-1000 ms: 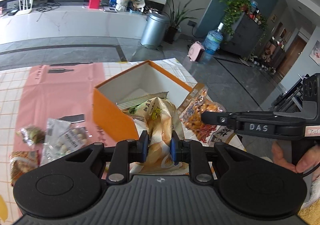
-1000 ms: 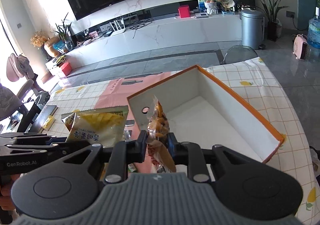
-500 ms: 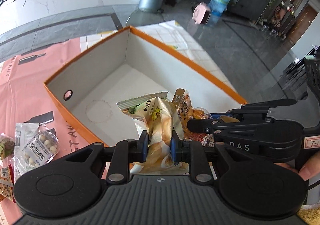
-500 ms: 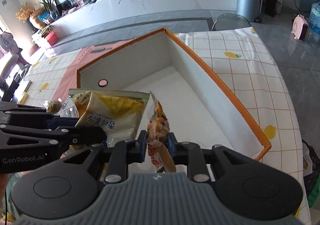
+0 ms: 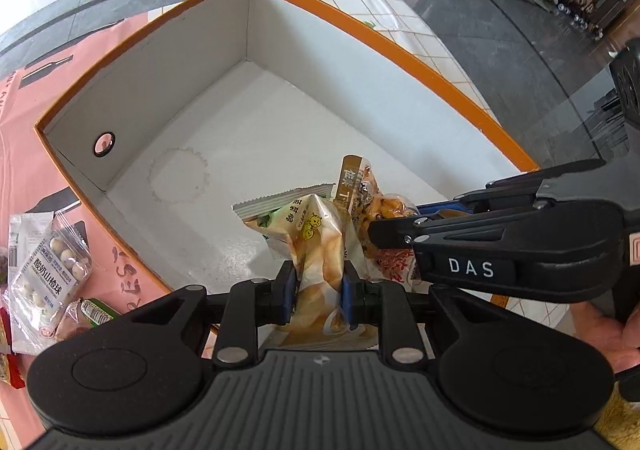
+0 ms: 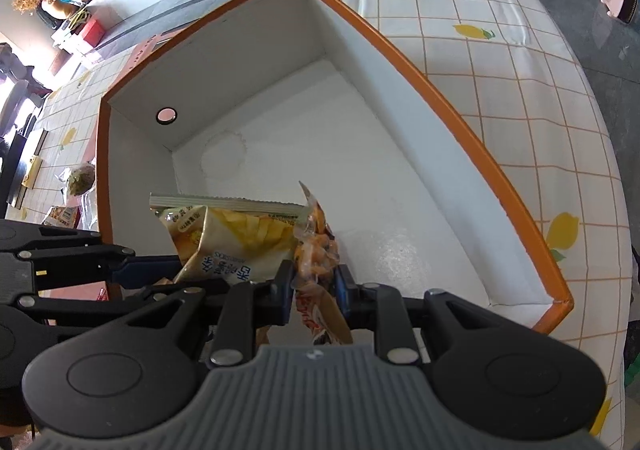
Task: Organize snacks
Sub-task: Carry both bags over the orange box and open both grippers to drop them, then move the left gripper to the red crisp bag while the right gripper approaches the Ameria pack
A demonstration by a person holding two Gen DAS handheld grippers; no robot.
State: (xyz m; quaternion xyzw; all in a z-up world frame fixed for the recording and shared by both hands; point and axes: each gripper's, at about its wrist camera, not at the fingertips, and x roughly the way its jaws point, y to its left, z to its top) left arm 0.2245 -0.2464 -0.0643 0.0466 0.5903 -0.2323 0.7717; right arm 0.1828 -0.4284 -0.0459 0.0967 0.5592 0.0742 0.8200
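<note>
An orange box [image 5: 360, 30] with a bare white inside [image 6: 440, 90] lies open under both grippers. My left gripper [image 5: 319, 292] is shut on a yellow chip bag [image 5: 316, 246], which hangs just inside the box's near corner. Beside it, my right gripper [image 6: 314, 286] is shut on a clear packet of orange snacks [image 6: 316, 250]. In the left wrist view that packet [image 5: 376, 206] touches the chip bag's right side, and the right gripper [image 5: 394, 224] reaches in from the right. The right wrist view shows the chip bag [image 6: 236, 238] and the left gripper [image 6: 160, 270] at the left.
A packet of white candy balls [image 5: 48, 270] and other small snacks [image 5: 86, 316] lie on a pink mat [image 5: 24, 178] left of the box. More snacks [image 6: 80, 178] rest on the lemon-print tablecloth [image 6: 540, 110]. A hand [image 5: 616, 338] holds the right gripper.
Both grippers have tipped downward and come forward and down over the box with their bags. The box's white floor now fills the views; the room behind has slid out of sight.
</note>
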